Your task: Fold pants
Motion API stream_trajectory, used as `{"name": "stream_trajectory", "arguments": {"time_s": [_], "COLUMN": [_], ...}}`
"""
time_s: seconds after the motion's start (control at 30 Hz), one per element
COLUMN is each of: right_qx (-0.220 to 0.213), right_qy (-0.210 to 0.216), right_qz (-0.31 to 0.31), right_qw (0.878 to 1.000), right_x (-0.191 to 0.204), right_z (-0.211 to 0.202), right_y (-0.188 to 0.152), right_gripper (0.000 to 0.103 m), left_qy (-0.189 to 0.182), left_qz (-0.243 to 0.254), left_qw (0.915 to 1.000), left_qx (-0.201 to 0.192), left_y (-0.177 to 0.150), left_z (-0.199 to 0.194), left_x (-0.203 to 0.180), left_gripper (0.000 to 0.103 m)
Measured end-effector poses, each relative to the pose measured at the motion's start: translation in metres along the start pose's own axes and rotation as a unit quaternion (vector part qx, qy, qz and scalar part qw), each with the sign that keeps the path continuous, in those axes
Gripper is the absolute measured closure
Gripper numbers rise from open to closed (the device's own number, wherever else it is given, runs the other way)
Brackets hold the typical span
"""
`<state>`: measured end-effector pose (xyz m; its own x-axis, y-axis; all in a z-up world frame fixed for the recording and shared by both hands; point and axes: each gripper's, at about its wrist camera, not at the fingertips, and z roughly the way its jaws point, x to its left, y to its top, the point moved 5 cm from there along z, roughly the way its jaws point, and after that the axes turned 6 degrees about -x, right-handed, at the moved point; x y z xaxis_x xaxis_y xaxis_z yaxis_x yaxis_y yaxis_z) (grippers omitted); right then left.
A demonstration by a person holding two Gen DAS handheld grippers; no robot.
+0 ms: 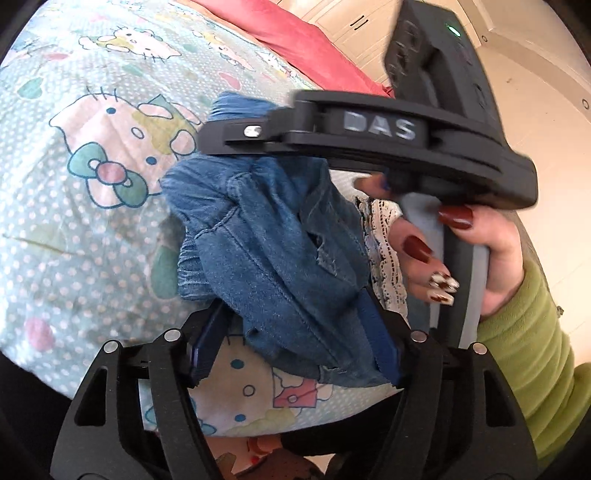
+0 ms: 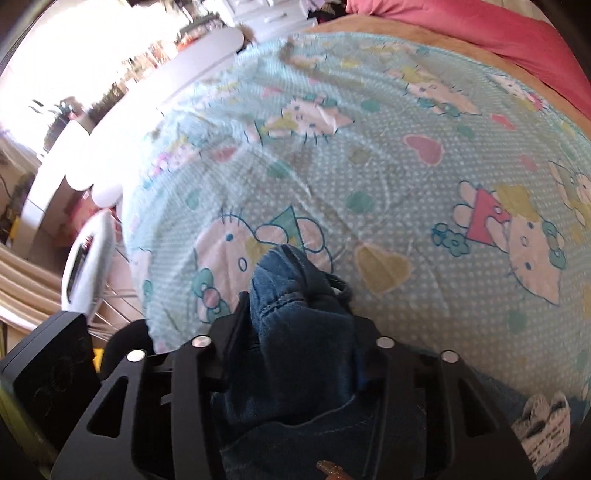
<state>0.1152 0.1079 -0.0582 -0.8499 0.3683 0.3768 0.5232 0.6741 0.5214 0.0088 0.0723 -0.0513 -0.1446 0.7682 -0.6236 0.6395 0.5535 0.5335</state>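
Observation:
Blue denim pants [image 1: 273, 236] hang bunched above a bed with a light-blue cartoon-cat sheet [image 1: 74, 155]. My left gripper [image 1: 295, 332] is shut on a lower bunch of the denim, its blue pads pressing the cloth. The right gripper [image 1: 236, 133] crosses the upper part of the left wrist view, held by a hand with red nails [image 1: 458, 236], and grips the top of the pants. In the right wrist view the right gripper [image 2: 299, 332] is shut on a thick wad of the denim [image 2: 295, 295], above the sheet [image 2: 406, 166].
A pink blanket [image 1: 303, 40] lies at the far side of the bed, also in the right wrist view [image 2: 480, 26]. A white lace cloth [image 1: 384, 251] hangs by the pants. White furniture and a wire rack [image 2: 88, 258] stand left of the bed. The holder's green sleeve [image 1: 532, 354] is at right.

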Motion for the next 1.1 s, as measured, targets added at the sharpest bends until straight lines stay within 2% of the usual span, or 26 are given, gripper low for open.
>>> {"name": "stream_trajectory", "arguments": {"time_s": [0.23,0.47,0.57,0.63,0.7,0.8,0.87,0.93,1.0,1.1], "right_qx": [-0.065,-0.122,-0.142,-0.162,-0.181,-0.188,-0.182,-0.172,-0.159,-0.141], "right_qy": [0.034,0.036,0.040,0.045,0.024,-0.008,-0.035,-0.045,-0.045,-0.083], "right_qz": [0.037,0.062,0.083,0.106,0.122,0.152,0.166,0.174,0.180,0.169], "right_qw": [0.997,0.990,0.986,0.980,0.976,0.970,0.969,0.968,0.970,0.972], "right_x": [-0.025,-0.061,-0.079,-0.094,-0.112,-0.134,-0.143,-0.144,-0.143,-0.140], "right_z": [-0.068,-0.135,-0.159,-0.180,-0.197,-0.211,-0.213,-0.209,-0.201,-0.189], "right_y": [-0.004,-0.029,-0.045,-0.063,-0.082,-0.107,-0.125,-0.139,-0.147,-0.154], "right_gripper": [0.064,0.064,0.053,0.038,0.033,0.033,0.033,0.033,0.025,0.025], "left_qy": [-0.035,-0.055,-0.059,-0.062,-0.065,-0.068,-0.068,-0.061,-0.053,-0.045], "left_qz": [0.025,0.075,0.101,0.115,0.130,0.150,0.156,0.167,0.178,0.191], "left_qw": [0.9991,0.9955,0.9926,0.9904,0.9876,0.9825,0.9803,0.9784,0.9767,0.9741], "left_qx": [-0.003,0.015,0.033,0.046,0.059,0.087,0.101,0.106,0.108,0.111], "left_y": [0.014,0.017,0.008,-0.002,-0.010,-0.026,-0.032,-0.032,-0.037,-0.043], "left_z": [0.010,0.032,0.047,0.054,0.062,0.074,0.080,0.085,0.090,0.093], "left_x": [-0.043,-0.098,-0.123,-0.132,-0.143,-0.151,-0.151,-0.153,-0.158,-0.171], "left_gripper": [0.043,0.042,0.040,0.038,0.036,0.036,0.036,0.032,0.030,0.028]}}
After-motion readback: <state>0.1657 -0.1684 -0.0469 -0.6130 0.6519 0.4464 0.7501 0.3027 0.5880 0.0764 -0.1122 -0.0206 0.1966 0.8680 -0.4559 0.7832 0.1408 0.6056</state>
